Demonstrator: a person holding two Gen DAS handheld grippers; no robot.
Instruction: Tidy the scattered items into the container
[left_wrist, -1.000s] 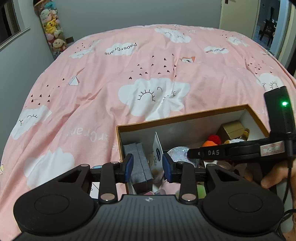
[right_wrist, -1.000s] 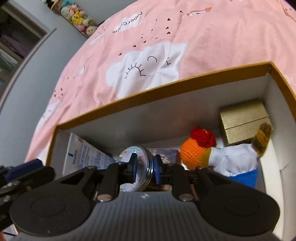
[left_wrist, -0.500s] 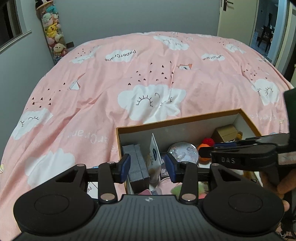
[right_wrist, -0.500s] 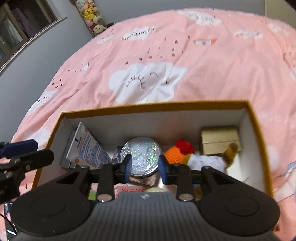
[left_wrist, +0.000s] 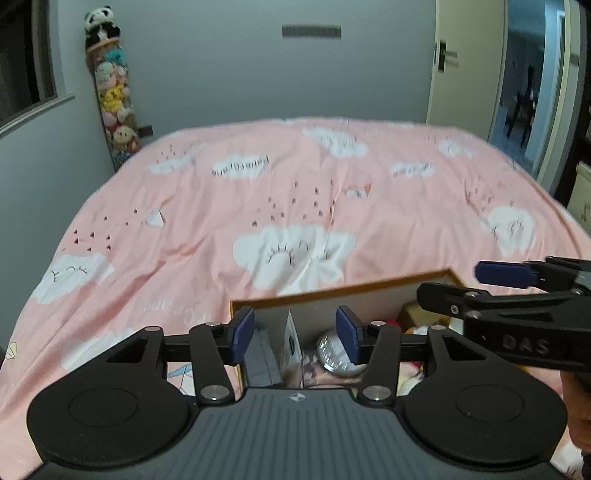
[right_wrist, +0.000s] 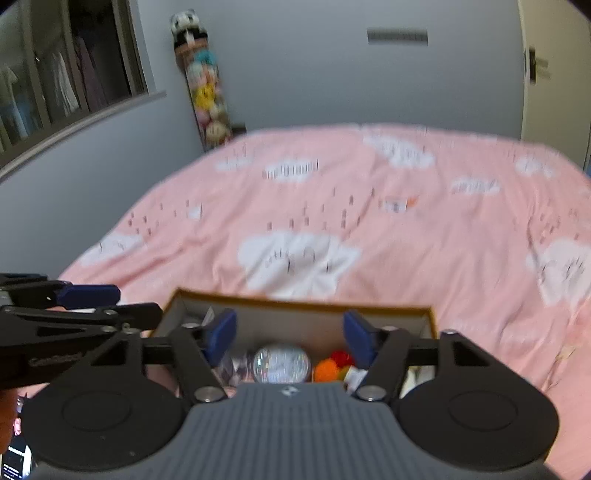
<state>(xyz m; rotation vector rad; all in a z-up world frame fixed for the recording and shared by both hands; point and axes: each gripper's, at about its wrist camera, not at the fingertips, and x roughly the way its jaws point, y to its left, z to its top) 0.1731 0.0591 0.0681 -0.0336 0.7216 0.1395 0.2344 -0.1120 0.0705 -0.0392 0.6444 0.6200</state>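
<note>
A cardboard box with an orange rim (left_wrist: 343, 290) (right_wrist: 295, 305) sits on the pink bed. Inside it I see a glittery globe (left_wrist: 334, 352) (right_wrist: 281, 363), a grey block (left_wrist: 264, 360), a white carton (left_wrist: 291, 341) and an orange-and-red knitted toy (right_wrist: 330, 365). My left gripper (left_wrist: 295, 334) is open and empty, raised above the box's near left side. My right gripper (right_wrist: 291, 336) is open and empty above the box's near side; it also shows in the left wrist view (left_wrist: 517, 291). The left gripper shows at the left of the right wrist view (right_wrist: 74, 306).
The pink cloud-print bedspread (left_wrist: 295, 206) stretches beyond the box. A tall holder of plush toys (left_wrist: 110, 92) stands in the far left corner by a window. A doorway (left_wrist: 532, 81) opens at the right.
Both grippers have lifted and pulled back from the box, tilting up toward the far wall. Both sets of fingers have opened wider. The box's contents stay put.
</note>
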